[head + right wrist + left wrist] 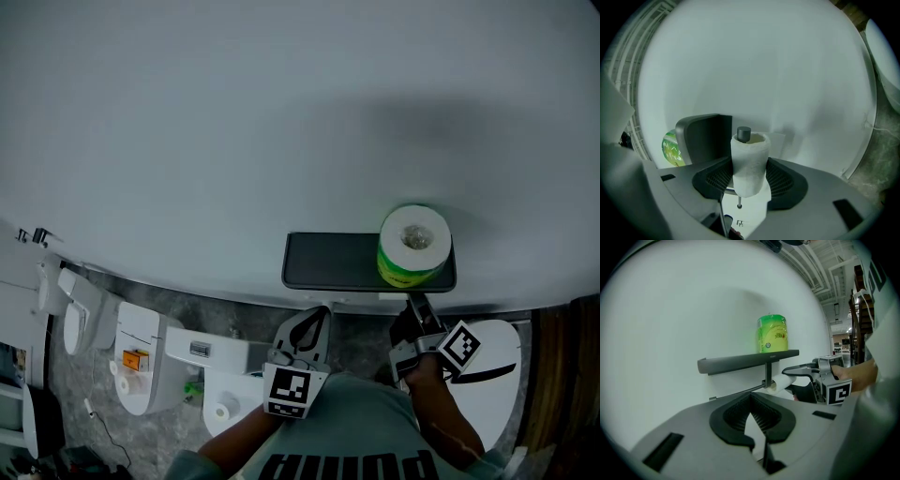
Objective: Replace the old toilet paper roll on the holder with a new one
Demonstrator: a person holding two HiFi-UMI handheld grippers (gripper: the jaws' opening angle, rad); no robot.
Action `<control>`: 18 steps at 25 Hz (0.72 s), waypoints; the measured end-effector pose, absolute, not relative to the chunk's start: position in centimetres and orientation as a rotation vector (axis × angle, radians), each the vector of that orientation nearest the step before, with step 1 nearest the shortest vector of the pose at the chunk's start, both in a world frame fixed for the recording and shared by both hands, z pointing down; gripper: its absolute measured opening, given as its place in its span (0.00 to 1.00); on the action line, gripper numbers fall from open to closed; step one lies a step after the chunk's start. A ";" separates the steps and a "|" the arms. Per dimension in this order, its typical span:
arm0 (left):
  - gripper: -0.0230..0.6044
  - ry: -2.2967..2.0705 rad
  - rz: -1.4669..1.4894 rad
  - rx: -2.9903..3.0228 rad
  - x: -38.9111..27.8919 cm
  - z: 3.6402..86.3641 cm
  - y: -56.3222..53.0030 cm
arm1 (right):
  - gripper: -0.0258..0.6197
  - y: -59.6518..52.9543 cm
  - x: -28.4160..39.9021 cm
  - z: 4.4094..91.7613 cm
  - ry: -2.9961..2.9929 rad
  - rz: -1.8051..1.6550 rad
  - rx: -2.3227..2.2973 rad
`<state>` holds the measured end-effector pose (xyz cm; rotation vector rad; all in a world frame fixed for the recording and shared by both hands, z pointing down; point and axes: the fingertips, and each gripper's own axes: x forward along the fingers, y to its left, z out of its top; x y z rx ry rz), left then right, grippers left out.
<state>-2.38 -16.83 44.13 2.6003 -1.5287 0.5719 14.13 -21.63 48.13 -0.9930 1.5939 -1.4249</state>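
A dark holder shelf [328, 260] [740, 362] hangs on the white wall. The new roll [414, 244] [772, 333] in green wrap stands upright on its right end. Under the shelf, the thin white old roll [749, 161] [780, 383] sits on the holder's rod [744, 132]. My right gripper [749, 168] [412, 302] reaches level under the shelf, its pads against both sides of the old roll. My left gripper [750, 397] [322, 312] hovers below the shelf's left half, fingertips together and nothing held.
Below lie a grey stone floor and white toilets, one at the left [141, 356] and one at the right [497, 370]. A dark wooden panel [567, 375] stands at the far right. The wall above the shelf is bare.
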 end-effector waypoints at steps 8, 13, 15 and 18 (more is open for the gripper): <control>0.04 -1.532 0.556 2.602 -2.3 43.9 -16.5 | 0.39 -21.4 15.1 46.9 1.599 -1.393 -1.022; 0.04 -1.515 0.544 2.611 -1.5 43.9 -16.5 | 0.39 -21.2 16.5 46.8 1.585 -1.369 -1.049; 0.04 -1.504 0.542 2.618 -1.0 43.9 -16.5 | 0.39 -20.9 17.1 46.8 1.582 -1.365 -1.060; 0.04 -1.492 0.535 2.626 -0.3 43.8 -16.5 | 0.39 -20.6 18.0 46.7 1.582 -1.357 -1.072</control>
